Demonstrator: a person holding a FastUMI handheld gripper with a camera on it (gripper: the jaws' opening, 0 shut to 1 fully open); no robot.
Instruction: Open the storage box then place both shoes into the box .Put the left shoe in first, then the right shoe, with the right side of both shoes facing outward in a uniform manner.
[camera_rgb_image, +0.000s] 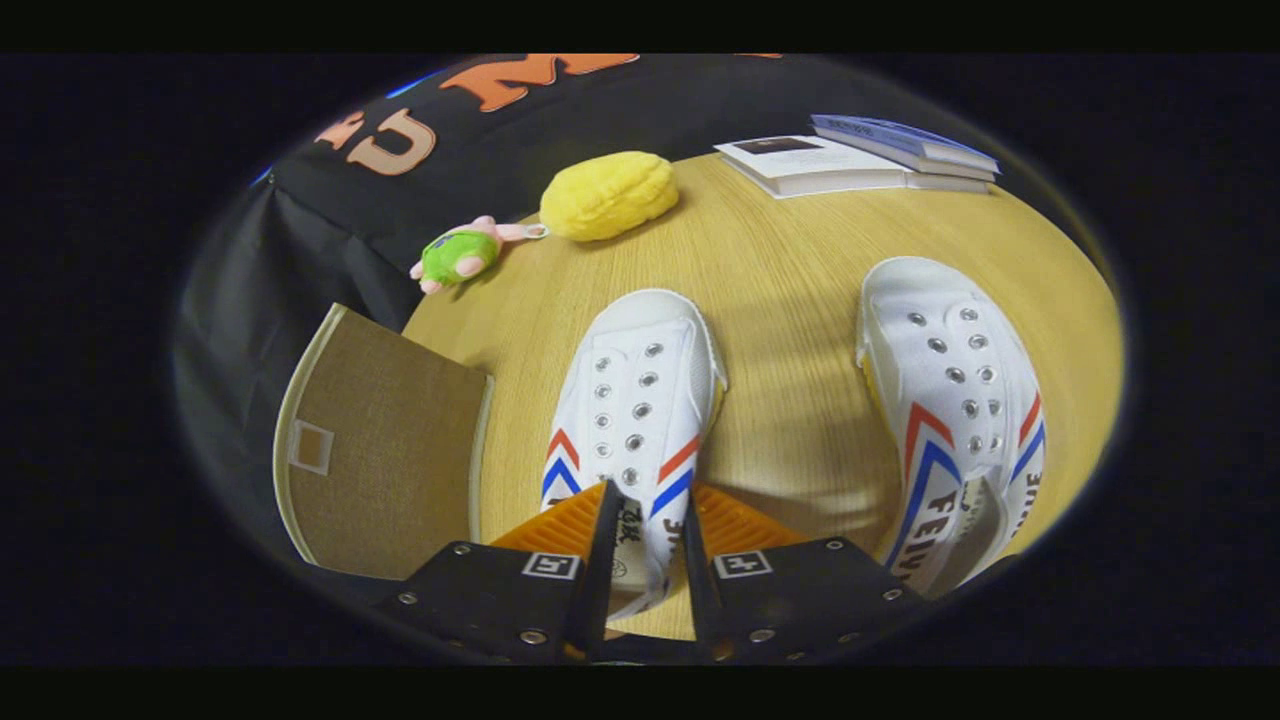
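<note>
The claw (646, 515) is nearly closed, and both fingers squeeze the tongue of one white shoe (632, 400). This shoe points away from it on the table (790, 260). The other shoe (955, 400) lies to the right. The box (385, 450) is left of the claw.

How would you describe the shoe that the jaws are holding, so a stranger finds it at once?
On the round wooden table stand two white canvas shoes. The held shoe is beside the brown fabric storage box; the gripper pinches its heel, unlike the free shoe.
</note>
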